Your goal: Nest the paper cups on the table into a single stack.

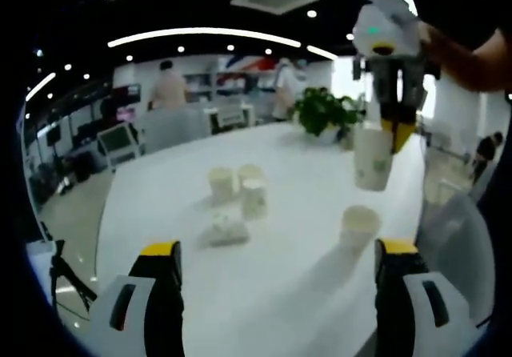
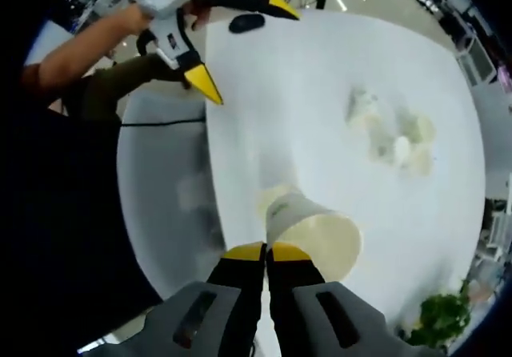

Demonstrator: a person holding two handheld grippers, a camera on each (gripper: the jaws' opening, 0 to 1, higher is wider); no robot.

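The right hand-held gripper (image 2: 266,251) has its jaws pinched on the rim of a paper cup (image 2: 314,233) — held in the air above the white desk (image 2: 320,93). In the left gripper view this lifted cup (image 1: 373,158) hangs over another cup (image 1: 359,226) standing upright on the desk. The left hand-held gripper (image 1: 278,253) is spread wide with nothing between its jaws. Farther off stand two cups close together (image 1: 240,187), with a crumpled white thing (image 1: 226,230) — perhaps a flattened cup — just in front. A plant (image 1: 322,110) sits at the far edge.
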